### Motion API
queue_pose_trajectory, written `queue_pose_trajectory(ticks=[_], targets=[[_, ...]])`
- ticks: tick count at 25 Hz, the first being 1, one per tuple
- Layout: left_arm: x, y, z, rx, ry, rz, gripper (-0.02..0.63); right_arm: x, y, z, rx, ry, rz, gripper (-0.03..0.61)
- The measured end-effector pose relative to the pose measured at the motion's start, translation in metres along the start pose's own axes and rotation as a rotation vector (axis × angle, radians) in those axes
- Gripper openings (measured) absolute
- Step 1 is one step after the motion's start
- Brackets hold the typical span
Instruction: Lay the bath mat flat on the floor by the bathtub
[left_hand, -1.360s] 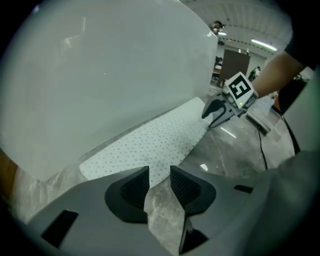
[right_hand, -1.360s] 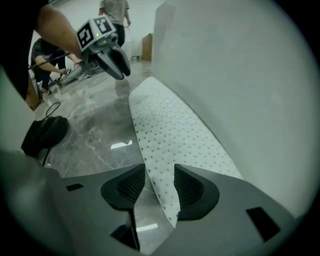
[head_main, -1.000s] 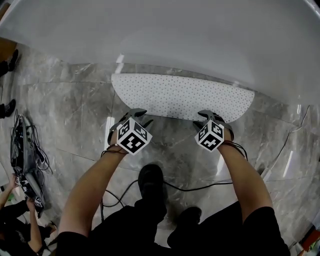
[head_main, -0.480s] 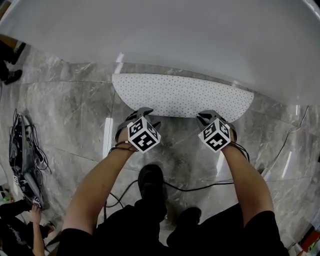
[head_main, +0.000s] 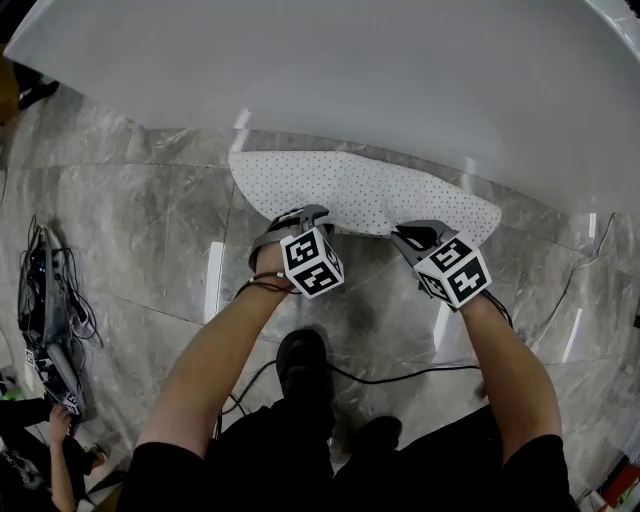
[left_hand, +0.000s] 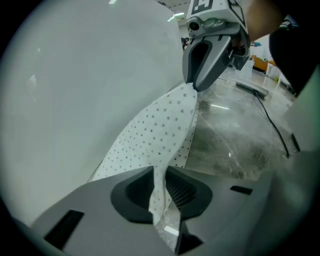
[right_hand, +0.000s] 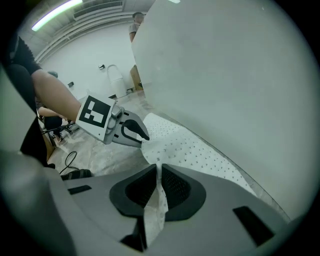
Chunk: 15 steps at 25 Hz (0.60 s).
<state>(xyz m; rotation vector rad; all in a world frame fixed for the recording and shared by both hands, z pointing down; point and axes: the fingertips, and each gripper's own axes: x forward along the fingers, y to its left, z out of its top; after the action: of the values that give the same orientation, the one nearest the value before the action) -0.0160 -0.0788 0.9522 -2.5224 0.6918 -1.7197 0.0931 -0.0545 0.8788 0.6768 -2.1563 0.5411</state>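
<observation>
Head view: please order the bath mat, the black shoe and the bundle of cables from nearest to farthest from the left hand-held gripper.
1. Bath mat: its near edge sits in the left hand-held gripper, whose jaws have just been closing.
2. Black shoe: straight below it.
3. Bundle of cables: far left, on the floor.

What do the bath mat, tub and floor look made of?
Bath mat: thin, limp sheet, matte white with small dark dots. It folds and drapes, so perhaps soft plastic, rubber or fabric.
Bathtub: smooth white shell, slight sheen, probably acrylic or enamel.
Floor: polished grey veined stone or stone-look tile, with light glare.
</observation>
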Motion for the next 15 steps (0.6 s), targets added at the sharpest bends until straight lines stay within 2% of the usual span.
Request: queue_pose_trajectory(ticks=[1,5,9,13,15], targets=[[-0.003,-0.001,-0.001,0.005,-0.004,-0.006,0.033,0.0,0.003,-0.001,-0.007,0.006,0.008,0.046],[-0.01,-0.029,-0.018,0.03,0.015,-0.115,0.02,0.006,0.029,-0.024,-0.049,0.078,0.093,0.046],[-0.02,-0.078,-0.044,0.036,0.049,-0.319,0.02,0.017,0.073,-0.069,-0.063,0.184,0.233,0.048],[-0.036,-0.136,-0.071,0.055,0.129,-0.549,0.021,0.025,0.122,-0.117,-0.09,0.317,0.38,0.055],[-0.046,-0.159,-0.081,0.073,0.158,-0.632,0.021,0.022,0.145,-0.136,-0.077,0.369,0.47,0.063]])
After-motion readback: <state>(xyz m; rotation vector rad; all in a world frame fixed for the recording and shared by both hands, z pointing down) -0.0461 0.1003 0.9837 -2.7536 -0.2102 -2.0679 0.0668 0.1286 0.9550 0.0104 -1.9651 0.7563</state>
